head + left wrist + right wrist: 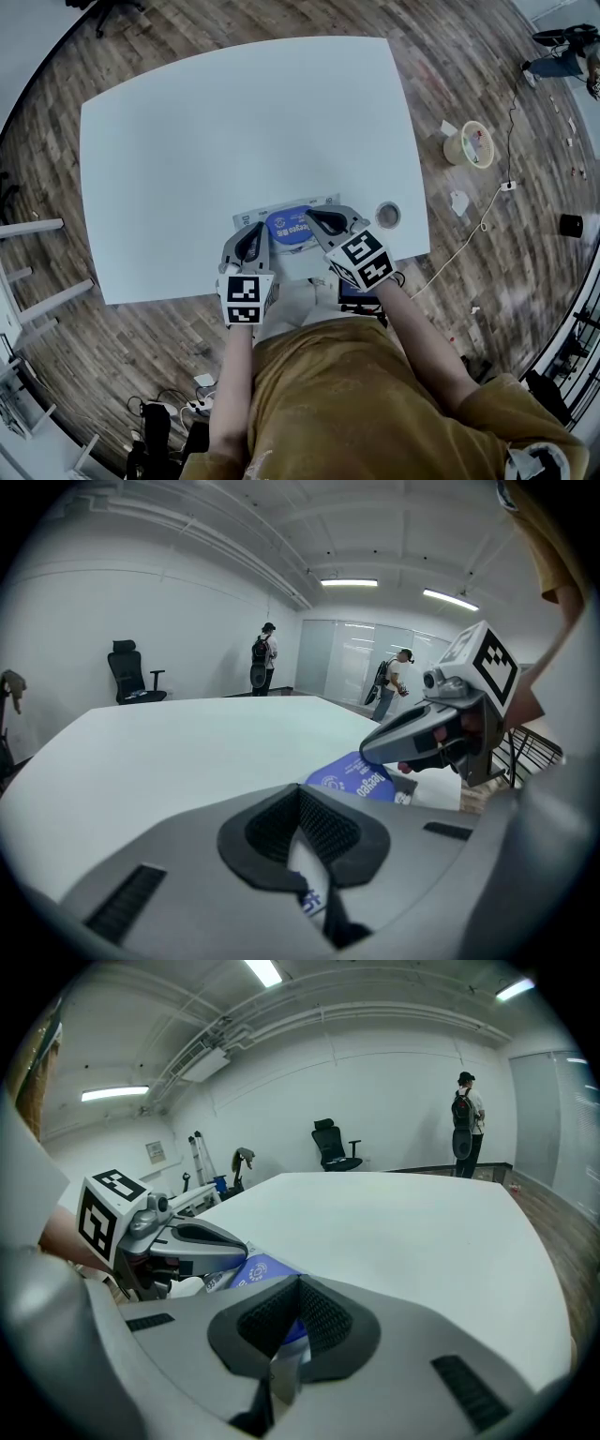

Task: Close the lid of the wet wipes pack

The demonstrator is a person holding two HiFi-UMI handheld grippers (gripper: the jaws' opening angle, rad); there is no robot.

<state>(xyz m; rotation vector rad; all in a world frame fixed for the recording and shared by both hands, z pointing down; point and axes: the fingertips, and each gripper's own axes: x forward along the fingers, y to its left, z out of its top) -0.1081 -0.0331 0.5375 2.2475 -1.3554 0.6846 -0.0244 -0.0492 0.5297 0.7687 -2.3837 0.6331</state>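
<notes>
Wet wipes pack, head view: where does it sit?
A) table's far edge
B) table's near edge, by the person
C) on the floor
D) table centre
B: the wet wipes pack lies at the near edge of the white table, right in front of the person.

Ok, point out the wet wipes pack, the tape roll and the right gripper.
wet wipes pack [287, 225]: head view, its blue top.
tape roll [380, 215]: head view, its left rim.
right gripper [313, 217]: head view, between its fingertips.
</notes>
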